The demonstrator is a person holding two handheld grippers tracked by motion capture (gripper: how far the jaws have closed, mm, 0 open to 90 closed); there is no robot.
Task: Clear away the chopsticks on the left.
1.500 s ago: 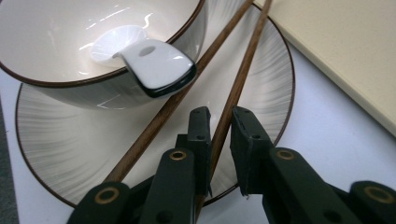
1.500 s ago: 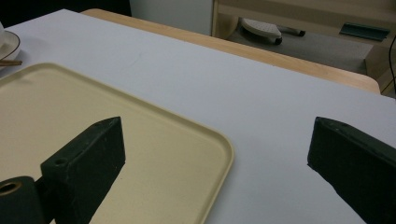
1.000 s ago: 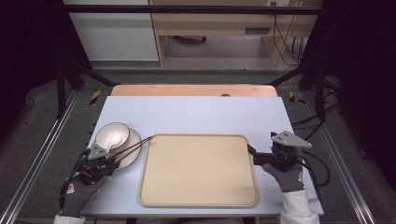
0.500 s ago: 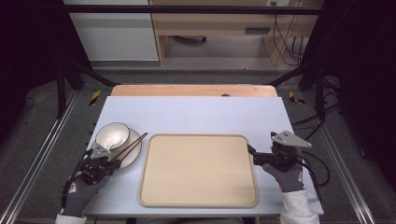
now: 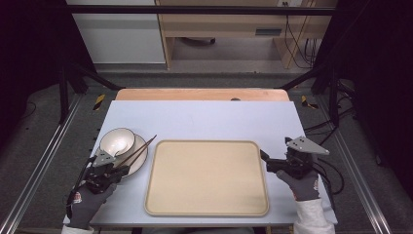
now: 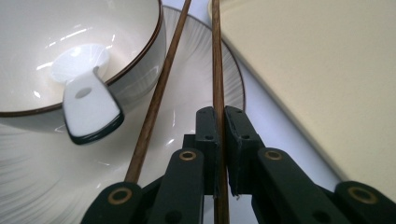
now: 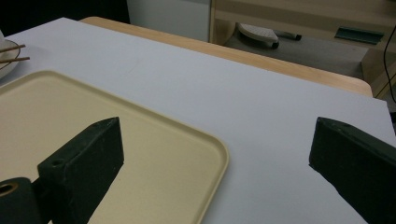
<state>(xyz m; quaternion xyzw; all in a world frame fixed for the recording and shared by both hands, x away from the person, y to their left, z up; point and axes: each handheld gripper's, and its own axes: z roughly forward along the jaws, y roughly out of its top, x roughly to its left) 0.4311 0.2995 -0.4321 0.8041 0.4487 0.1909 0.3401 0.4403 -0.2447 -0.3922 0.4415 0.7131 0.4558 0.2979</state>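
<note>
At the near left edge of the table (image 5: 204,117), the left gripper (image 6: 219,140) is shown clamped on one wooden chopstick (image 6: 216,56), its jaws having just closed; the second chopstick (image 6: 156,98) lies loose beside them on the plate (image 6: 196,84). Farther off, a bowl (image 6: 140,60) holding a white spoon (image 6: 88,105) is seen. The right gripper (image 7: 215,154) is held wide open and empty by the beige tray (image 5: 207,178). If lifted, the loose chopstick could be dragged off, or the single stick could pivot in so narrow a grip.

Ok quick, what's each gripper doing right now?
Left gripper: closed on one chopstick.
Right gripper: open, holding nothing.
</note>
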